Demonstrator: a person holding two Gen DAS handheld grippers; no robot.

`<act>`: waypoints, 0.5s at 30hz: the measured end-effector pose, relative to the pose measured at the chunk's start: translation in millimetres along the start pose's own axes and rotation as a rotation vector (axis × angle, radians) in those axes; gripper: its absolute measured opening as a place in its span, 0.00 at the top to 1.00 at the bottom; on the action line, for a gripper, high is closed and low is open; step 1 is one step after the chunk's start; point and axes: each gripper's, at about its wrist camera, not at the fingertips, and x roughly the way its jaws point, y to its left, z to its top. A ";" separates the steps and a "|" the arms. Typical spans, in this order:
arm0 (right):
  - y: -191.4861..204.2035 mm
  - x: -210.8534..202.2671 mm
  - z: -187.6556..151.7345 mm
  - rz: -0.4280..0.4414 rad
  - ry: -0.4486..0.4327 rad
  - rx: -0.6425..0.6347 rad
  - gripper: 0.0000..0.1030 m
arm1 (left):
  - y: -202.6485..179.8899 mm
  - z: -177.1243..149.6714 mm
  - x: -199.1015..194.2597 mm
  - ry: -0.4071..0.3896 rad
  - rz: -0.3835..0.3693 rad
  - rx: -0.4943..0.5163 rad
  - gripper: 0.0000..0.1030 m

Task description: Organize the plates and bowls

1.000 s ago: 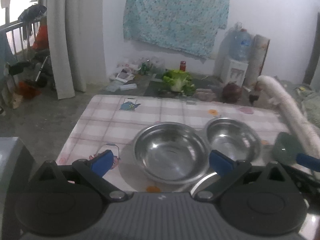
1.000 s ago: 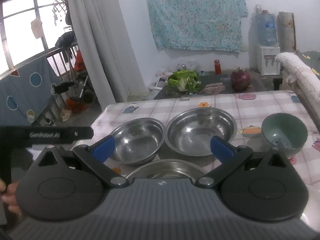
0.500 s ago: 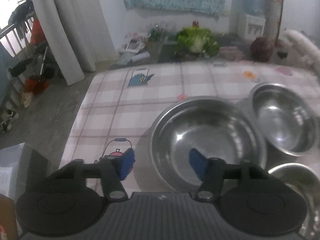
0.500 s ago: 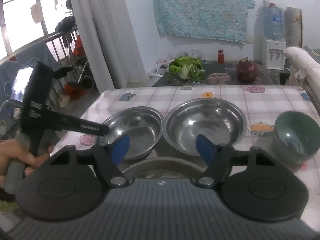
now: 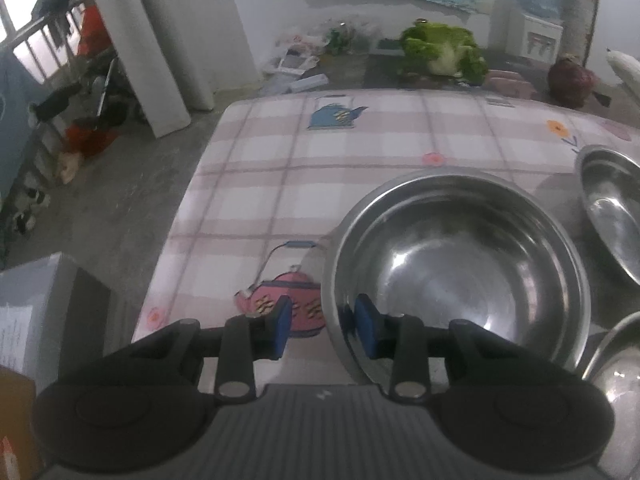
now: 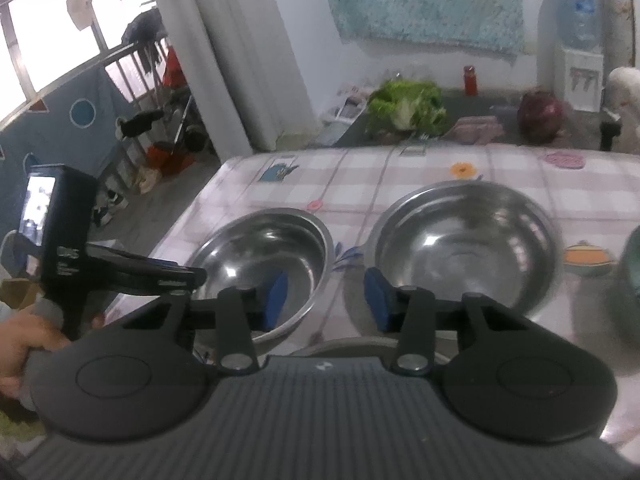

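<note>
Three steel bowls and a green bowl sit on a checked tablecloth. My left gripper straddles the left rim of the nearest steel bowl; one blue pad is outside, the other inside. Its jaws are closing and neither pad touches the rim. A second steel bowl lies to the right and a third at the bottom right. My right gripper is also closing, over the gap between the left steel bowl and the wider steel bowl, gripping nothing. The left gripper shows there too.
The table's left edge drops to a grey floor. A white box stands at the near left. Behind the table are a cabbage, a red bottle, a water dispenser and a curtain. A hand holds the left gripper.
Both grippers' jaws have narrowed from wide open. The left gripper sank and came onto the left rim of the near steel bowl. The right gripper moved forward towards the bowls.
</note>
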 end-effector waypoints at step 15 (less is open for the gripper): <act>19.8 112.9 9.8 0.019 0.219 -0.048 0.84 | 13.0 -2.3 12.2 0.054 -0.073 -0.051 0.65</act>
